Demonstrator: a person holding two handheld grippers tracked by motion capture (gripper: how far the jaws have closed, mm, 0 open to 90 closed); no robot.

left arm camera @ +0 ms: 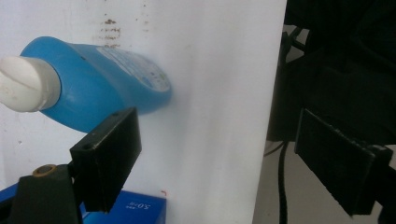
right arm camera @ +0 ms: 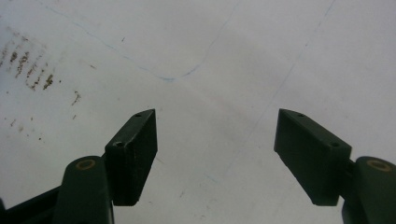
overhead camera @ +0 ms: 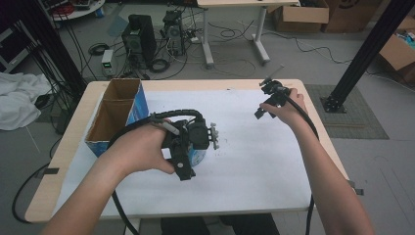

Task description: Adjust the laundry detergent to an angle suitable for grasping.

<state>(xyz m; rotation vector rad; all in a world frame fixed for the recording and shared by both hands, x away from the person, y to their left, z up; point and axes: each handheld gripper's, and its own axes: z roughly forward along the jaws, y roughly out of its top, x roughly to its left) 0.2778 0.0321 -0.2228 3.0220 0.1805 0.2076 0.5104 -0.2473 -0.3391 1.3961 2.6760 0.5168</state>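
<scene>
Left tool [left arm camera: 215, 158] spread wide, nothing pinched; blue bottle [left arm camera: 93, 88] lay on its side on the white sheet [left arm camera: 219, 70], just beyond its jaws. Right tool [right arm camera: 215, 154] spread above bare sheet, far right of desk [overhead camera: 54, 171].

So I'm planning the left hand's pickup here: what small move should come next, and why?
Probably shift the left tool sideways toward the blue bottle until its body sits between the jaws. The jaws stand open with nothing between them, and the bottle lies on its side on the white sheet, off beyond one jaw.
</scene>
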